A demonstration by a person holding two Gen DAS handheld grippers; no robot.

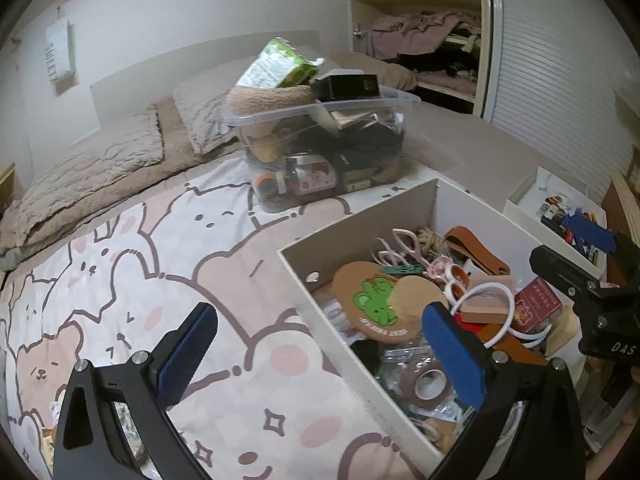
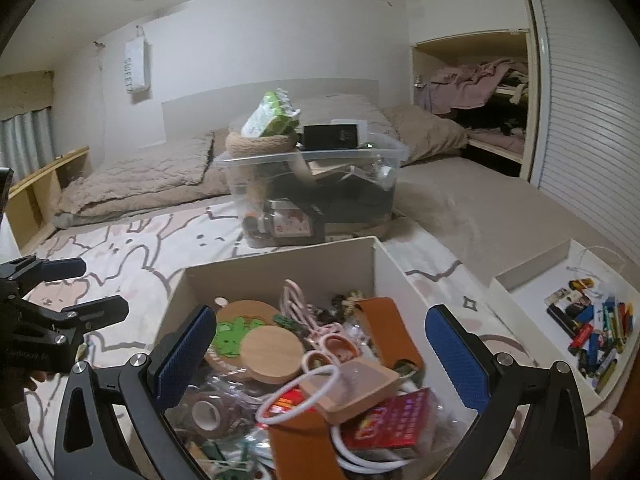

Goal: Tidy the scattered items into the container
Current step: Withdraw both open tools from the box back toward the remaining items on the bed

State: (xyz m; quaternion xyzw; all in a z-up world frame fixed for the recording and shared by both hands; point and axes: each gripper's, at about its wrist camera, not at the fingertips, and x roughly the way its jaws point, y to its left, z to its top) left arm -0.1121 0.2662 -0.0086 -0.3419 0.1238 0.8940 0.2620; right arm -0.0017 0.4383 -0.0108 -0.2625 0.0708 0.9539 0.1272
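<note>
White box [image 2: 280, 268] on the bed holds the clutter, full. Left tool [image 1: 320, 360] and right tool [image 2: 320, 356] hover over it, both gaping, empty; clear bin [image 2: 308, 184] behind box.

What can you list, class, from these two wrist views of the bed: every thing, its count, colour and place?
Open white cardboard box: one, white, on the bedspread, nearest the cameras, full of small items.
Round wooden lid: one, pale wood, in the white box.
Red printed packet: one, red, in the box's near right part.
White plastic ring: one, white, in the box, beside the packet.
Clear plastic tub: one, transparent, behind the box, heaped above its rim.
Green and white packet: one, atop the tub.
Cartoon bear bedspread: one, pink and white.
Shallow white tray: one, right of the box, holding small colourful items.
Left gripper: jaws open.
Right gripper: jaws open, over the box.
</note>
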